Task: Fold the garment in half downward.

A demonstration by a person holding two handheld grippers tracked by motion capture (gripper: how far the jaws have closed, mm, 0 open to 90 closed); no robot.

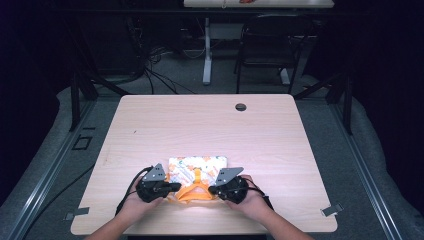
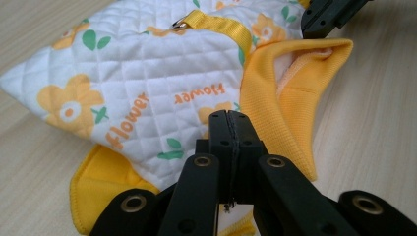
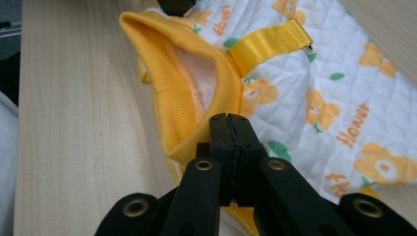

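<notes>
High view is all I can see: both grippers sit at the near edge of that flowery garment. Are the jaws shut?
Observer: Yes. In its own view the left gripper has its jaws pressed together, and the right gripper looks the same.
Operator: Is cloth pinched between them?
Observer: I cannot tell. The tips lie over the yellow ribbed opening of the garment, and that opening stands up, gaping.
Operator: Any hardware on it?
Observer: A yellow strap across the quilted side ends in a small metal ring.
</notes>
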